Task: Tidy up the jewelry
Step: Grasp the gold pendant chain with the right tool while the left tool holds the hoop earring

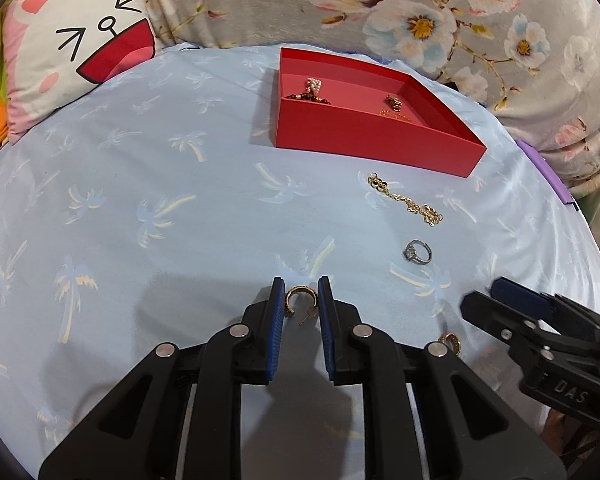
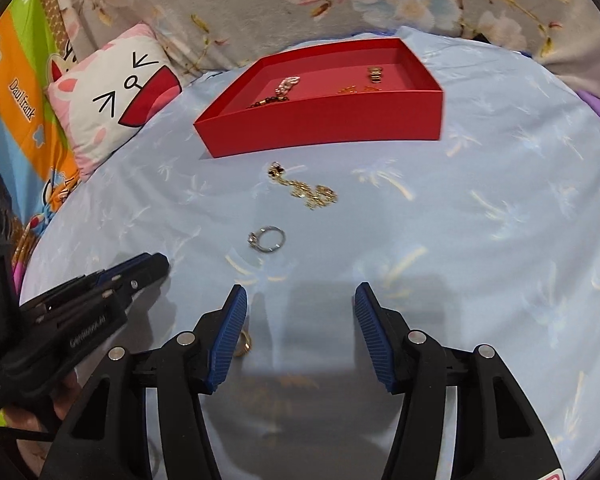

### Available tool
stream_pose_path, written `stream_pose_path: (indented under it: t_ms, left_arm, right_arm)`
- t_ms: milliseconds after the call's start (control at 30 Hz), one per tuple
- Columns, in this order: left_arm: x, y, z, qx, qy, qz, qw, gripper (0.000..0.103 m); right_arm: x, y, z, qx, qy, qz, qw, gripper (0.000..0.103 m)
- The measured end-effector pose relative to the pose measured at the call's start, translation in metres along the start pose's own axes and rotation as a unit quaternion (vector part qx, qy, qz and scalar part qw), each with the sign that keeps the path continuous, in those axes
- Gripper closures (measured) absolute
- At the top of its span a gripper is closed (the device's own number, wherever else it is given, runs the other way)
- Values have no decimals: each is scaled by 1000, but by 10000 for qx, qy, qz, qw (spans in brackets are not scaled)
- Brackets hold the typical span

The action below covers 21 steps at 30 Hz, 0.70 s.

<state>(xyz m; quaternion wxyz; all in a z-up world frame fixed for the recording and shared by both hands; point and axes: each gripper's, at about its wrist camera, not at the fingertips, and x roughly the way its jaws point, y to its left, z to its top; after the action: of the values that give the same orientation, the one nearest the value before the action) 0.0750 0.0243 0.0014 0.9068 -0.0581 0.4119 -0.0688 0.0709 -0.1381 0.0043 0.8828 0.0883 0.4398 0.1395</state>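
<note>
**Hoop earring between the jaws**

The red box (image 1: 380, 136) sits far side of the sheet. Nearer than it, the left gripper (image 1: 302, 286) narrowly brackets a gold hoop earring (image 1: 296, 300); close squarely. The right gripper (image 2: 300, 300) hangs wide, empty.

— What covers the surface?
— A pale blue sheet (image 1: 180, 208) printed with palm trees, lit evenly from above.
— And behind it?
— A grey blanket (image 1: 340, 4) with big pink and white flowers, a cartoon-face pillow (image 1: 76, 52) at the left, and a striped orange and green cloth (image 2: 16, 92) beside it.
</note>
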Motion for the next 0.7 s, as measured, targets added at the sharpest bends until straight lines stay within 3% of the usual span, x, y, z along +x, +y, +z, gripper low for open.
stream_pose_path:
  t_ms: [700]
  left_arm:
    - [1,4,0,-72,6,-201,9998,87]
  right_arm:
    - [30,5,46,-181,68,-161,9997,55]
